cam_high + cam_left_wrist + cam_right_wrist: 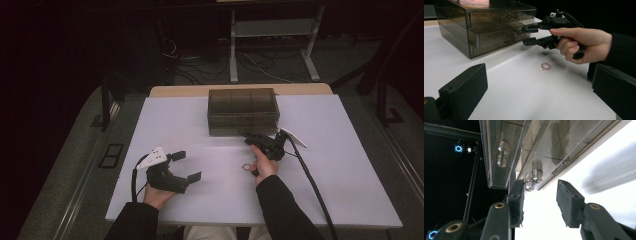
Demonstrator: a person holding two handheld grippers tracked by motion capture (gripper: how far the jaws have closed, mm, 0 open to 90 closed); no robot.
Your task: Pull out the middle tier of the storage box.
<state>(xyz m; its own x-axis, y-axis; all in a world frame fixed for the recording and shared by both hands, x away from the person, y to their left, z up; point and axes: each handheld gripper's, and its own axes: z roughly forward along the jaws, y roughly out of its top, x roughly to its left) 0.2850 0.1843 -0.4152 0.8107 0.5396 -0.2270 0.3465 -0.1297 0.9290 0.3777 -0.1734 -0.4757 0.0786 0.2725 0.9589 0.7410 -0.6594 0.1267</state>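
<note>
Nearest me, my left gripper [187, 166] rests low on the white table [350, 190] with its black jaws spread wide and nothing between them. Just beyond, a small thin pinkish ring [546, 66] lies flat on the bare tabletop, close beside my right hand [584, 43] and well nearer to it than to the left tool. My right gripper [254, 139] reaches past the ring, jaws parted and empty, aimed at the front of the smoky translucent plastic drawer chest [243, 107]. From the right gripper view, a clear drawer knob [537, 175] sits just ahead of the jaw tips, slightly toward one jaw and not yet between them. I judge the knob is the next target; the ring lies behind these tongs.
</note>
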